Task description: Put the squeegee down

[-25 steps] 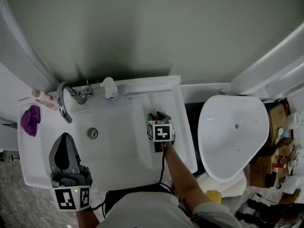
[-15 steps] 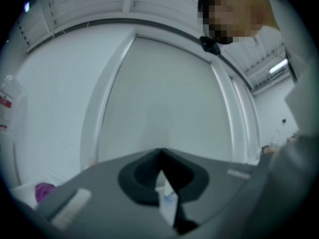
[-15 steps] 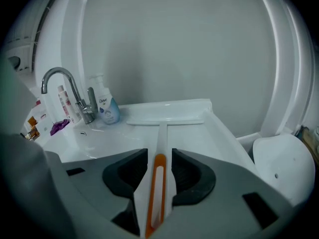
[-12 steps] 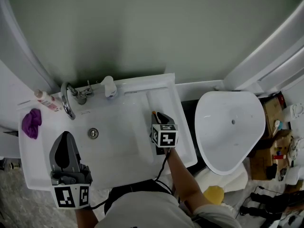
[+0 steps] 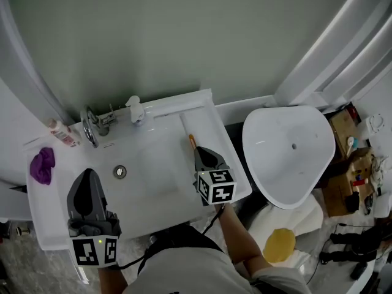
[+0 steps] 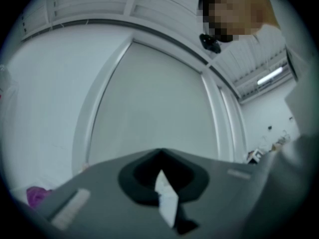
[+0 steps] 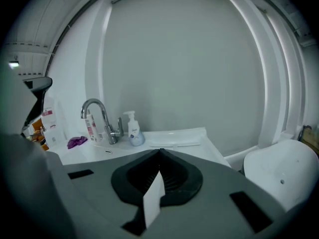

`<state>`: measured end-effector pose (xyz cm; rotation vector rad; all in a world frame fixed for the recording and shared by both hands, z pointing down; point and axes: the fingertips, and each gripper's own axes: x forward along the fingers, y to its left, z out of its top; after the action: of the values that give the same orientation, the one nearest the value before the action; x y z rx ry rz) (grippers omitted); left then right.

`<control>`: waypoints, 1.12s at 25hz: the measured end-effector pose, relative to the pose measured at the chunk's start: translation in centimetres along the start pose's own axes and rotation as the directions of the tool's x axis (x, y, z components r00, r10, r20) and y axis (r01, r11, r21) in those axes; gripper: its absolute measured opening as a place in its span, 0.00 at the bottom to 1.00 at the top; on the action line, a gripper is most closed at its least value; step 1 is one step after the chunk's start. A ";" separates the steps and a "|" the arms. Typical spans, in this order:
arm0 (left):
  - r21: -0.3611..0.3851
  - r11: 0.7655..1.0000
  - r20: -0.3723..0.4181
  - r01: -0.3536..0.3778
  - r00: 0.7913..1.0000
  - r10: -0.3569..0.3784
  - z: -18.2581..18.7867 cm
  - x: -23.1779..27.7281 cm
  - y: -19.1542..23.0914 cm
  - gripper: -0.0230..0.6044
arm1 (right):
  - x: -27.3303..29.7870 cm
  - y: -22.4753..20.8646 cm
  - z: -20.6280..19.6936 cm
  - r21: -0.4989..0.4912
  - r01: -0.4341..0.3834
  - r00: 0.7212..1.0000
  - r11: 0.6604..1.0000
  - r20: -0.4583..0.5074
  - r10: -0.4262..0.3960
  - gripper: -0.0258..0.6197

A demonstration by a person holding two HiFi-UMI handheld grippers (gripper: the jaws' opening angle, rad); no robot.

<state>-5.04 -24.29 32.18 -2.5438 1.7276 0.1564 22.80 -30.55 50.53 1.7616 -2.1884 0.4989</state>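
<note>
The squeegee shows only as an orange handle end (image 5: 192, 141) lying on the right ledge of the white sink (image 5: 153, 164); the rest of it is hidden under my right gripper (image 5: 205, 150). That gripper hovers above the ledge, apart from the squeegee. Its jaws have just been closing and now meet in a point with nothing between them, as the right gripper view (image 7: 160, 151) confirms. My left gripper (image 5: 87, 175) hangs over the sink's front left corner, jaws together and empty. In the left gripper view (image 6: 159, 152) it points at the wall.
A chrome faucet (image 5: 90, 127), a soap dispenser (image 5: 133, 109), a pink bottle (image 5: 61, 131) and a purple cloth (image 5: 41, 164) sit along the sink's back and left. A white toilet (image 5: 288, 158) stands right of the sink, with boxes (image 5: 349, 158) beyond it.
My right gripper has lifted off the sink's right ledge and its jaws have shut empty. The orange handle end now shows beyond its tip. The left gripper barely shifted.
</note>
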 end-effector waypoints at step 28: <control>-0.027 0.987 0.092 0.159 0.984 -0.156 4.4 -8.7 -1.9 0.05 | -21.0 8.5 7.7 -0.061 0.087 0.911 0.994 0.408 -0.055 0.04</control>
<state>-6.71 -15.11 28.81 -2.6403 1.4988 0.2888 18.86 -13.79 33.84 2.0405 -2.3552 0.0234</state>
